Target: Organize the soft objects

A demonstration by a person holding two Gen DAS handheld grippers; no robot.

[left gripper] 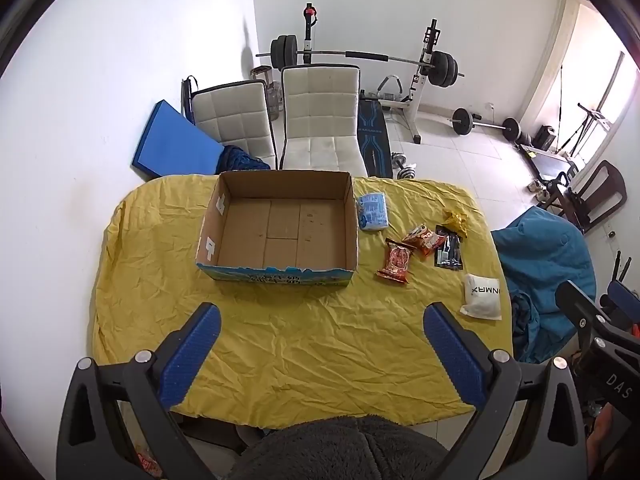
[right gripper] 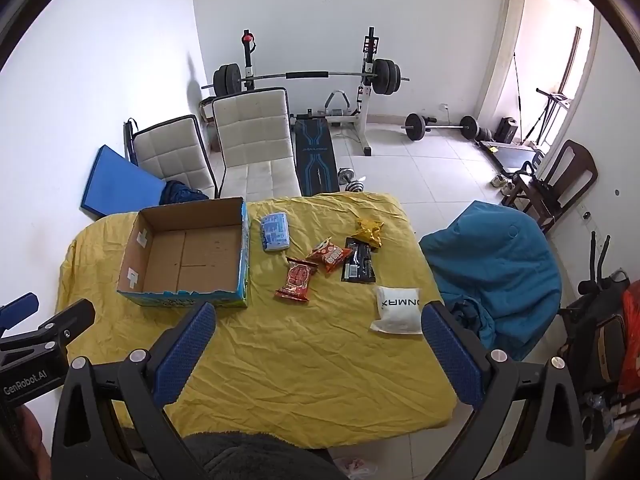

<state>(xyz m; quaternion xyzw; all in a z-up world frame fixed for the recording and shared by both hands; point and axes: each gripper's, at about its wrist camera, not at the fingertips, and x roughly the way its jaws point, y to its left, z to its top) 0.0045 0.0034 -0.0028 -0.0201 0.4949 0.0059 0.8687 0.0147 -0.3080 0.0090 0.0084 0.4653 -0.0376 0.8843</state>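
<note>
In the left wrist view, the cardboard box (left gripper: 280, 226) sits at centre frame on the yellow-covered surface (left gripper: 280, 344), open-topped with nothing inside. Right of it lie a blue pack (left gripper: 373, 212), two red snack packets (left gripper: 396, 266) (left gripper: 423, 239), a black pouch (left gripper: 450, 251), a yellow wrapper (left gripper: 456, 222) and a white pouch (left gripper: 482, 295). The left tool (left gripper: 322, 334) hangs spread wide, holding nothing. In the right wrist view, the box (right gripper: 188, 256) stands left of centre, empty; the blue pack (right gripper: 275, 232) runs lengthwise up the frame, and the white pouch (right gripper: 398, 310) lies just by the right tool (right gripper: 320, 334), fully spread and empty.
</note>
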